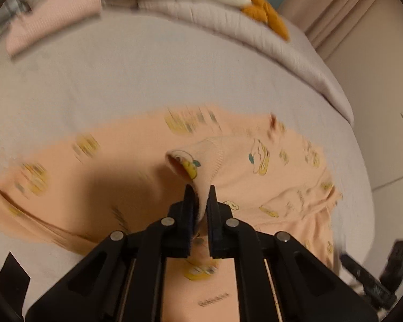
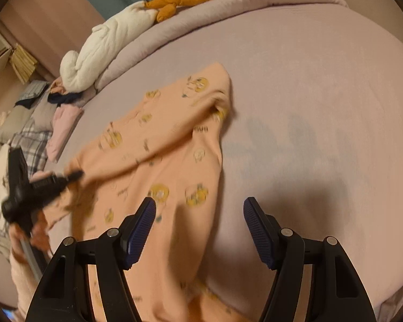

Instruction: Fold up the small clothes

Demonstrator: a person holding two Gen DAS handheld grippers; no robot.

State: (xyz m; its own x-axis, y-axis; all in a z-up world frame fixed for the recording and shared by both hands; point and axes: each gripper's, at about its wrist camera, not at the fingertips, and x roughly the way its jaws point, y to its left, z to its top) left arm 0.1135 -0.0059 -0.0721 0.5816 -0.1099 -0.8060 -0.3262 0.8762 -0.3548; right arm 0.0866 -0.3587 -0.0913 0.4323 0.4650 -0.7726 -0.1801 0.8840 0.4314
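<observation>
A peach child's garment [image 1: 115, 166] printed with yellow cartoon figures lies spread and rumpled on the mauve bed sheet [image 1: 121, 80]. My left gripper [image 1: 200, 191] is shut on a pale ribbed cuff [image 1: 204, 158] of it, and the cuff's end stands up past the fingertips. In the right wrist view the same garment [image 2: 161, 147] runs from the middle down to the lower edge, with my left gripper [image 2: 76, 174] pinching it at the left and a hand behind it. My right gripper [image 2: 199, 204] is open, its left finger above the garment's right border and its right finger above bare sheet.
A white and orange plush toy [image 2: 107, 43] lies on the rolled quilt [image 2: 228, 2] at the far side. Folded pink clothes [image 2: 63, 126] and plaid cloth [image 2: 32, 139] sit at the left. The bed's edge [image 1: 344, 102] drops off at the right, near a wall.
</observation>
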